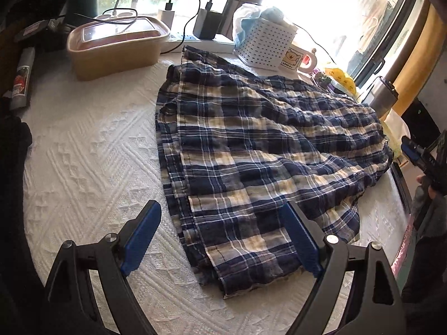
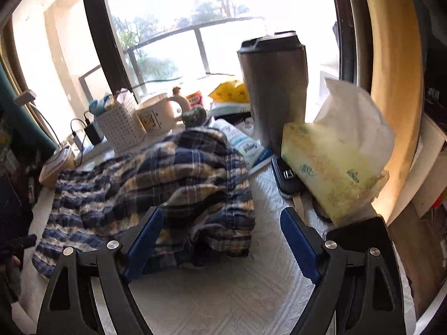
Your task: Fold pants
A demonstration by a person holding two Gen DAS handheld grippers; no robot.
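Plaid pants point(image 1: 251, 139) in navy, cream and white lie rumpled across the white textured table cover point(image 1: 83, 153). My left gripper point(image 1: 220, 209) hovers over their near hem, jaws wide apart; the blue pads point(image 1: 139, 240) touch nothing. In the right wrist view the pants point(image 2: 153, 178) are bunched in a heap with a folded edge facing me. My right gripper point(image 2: 222, 215) stands open just before that edge, nothing clamped between its pads point(image 2: 301, 245). The right gripper point(image 1: 416, 153) also shows at the far right of the left wrist view.
A tan lidded container point(image 1: 117, 47), chargers point(image 1: 206, 22), a white perforated basket point(image 1: 265, 42) and a mug point(image 1: 299, 58) line the window side. A steel tumbler point(image 2: 276, 89), a tissue pack point(image 2: 329, 167) and a dark phone point(image 2: 287, 178) stand right of the pants.
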